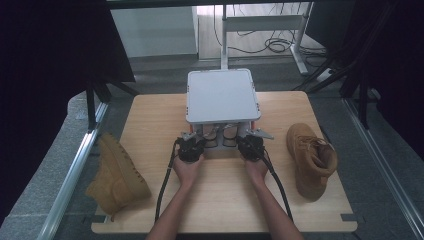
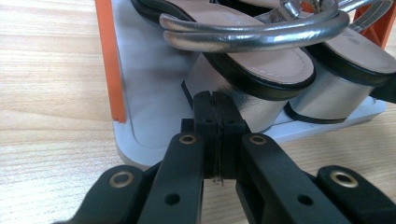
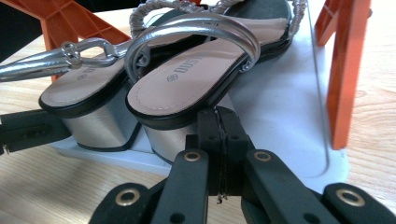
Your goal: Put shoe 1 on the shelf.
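1. My left gripper [image 2: 215, 100] has its two black jaws pressed flat together with nothing between them. Its tip sits right at the silver block heel of the left sandal [image 2: 243, 70], at the near open side of the rack; I cannot tell whether tip and heel touch.
2. My right gripper [image 3: 218, 116] is likewise pressed together and empty. Its tip is just under the black sole edge of the right silver-strapped, block-heeled sandal [image 3: 191, 81], against or just beside that heel.
3. From the high view, my left gripper [image 1: 191, 145] and right gripper [image 1: 251, 144] lie side by side, near each other, both pointing away from me at the rack's near side, with my hands behind them and black cables trailing back toward the table's near edge.
4. The two sandals stand next to each other on the pale grey lower shelf [image 3: 285, 107] of the small rack, heels toward me, toes deeper in.
5. The rack has orange plastic corner posts [image 3: 343, 70] and a flat pale grey top panel [image 1: 221, 95]. It stands at the middle of the light wooden table [image 1: 220, 200], toward the far edge.
6. A tan suede ankle boot [image 1: 311, 160] lies near the table's right edge, well apart from the rack.
7. A second tan suede boot [image 1: 116, 175] lies at the table's left edge, partly overhanging it.
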`<action>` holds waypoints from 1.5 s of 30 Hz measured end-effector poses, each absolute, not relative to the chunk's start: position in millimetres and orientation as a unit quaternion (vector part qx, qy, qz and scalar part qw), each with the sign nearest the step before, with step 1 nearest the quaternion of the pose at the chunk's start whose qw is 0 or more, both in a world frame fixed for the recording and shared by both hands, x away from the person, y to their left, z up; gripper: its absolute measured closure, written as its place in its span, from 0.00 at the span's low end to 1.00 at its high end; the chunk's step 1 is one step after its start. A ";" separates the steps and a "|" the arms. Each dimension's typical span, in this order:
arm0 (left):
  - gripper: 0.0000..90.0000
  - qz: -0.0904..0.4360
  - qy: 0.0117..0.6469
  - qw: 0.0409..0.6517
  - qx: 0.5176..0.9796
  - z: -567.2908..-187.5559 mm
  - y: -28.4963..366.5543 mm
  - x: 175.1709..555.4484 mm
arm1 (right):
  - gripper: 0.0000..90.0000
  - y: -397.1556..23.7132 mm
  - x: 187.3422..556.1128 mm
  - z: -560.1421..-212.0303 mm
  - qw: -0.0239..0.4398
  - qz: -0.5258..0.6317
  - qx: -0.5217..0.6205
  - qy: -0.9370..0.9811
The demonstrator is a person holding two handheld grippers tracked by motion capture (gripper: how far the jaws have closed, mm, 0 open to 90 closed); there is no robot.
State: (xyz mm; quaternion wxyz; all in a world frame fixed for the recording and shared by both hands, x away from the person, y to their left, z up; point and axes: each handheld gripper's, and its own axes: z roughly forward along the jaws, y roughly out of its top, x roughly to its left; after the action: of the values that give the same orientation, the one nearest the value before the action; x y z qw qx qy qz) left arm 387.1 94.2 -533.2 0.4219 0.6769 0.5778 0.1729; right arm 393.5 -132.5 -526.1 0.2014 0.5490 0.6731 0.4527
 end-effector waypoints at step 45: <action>0.74 0.147 0.527 0.442 0.710 -524.0 116.9 330.8 | 0.83 -149.4 346.0 -509.7 0.188 0.472 0.506 0.697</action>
State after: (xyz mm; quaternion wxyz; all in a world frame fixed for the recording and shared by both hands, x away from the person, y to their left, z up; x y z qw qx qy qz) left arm 330.8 116.9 -524.0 0.4424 0.7103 0.5273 0.1474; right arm 346.0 -149.4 -509.7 0.1884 0.5055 0.6969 0.4725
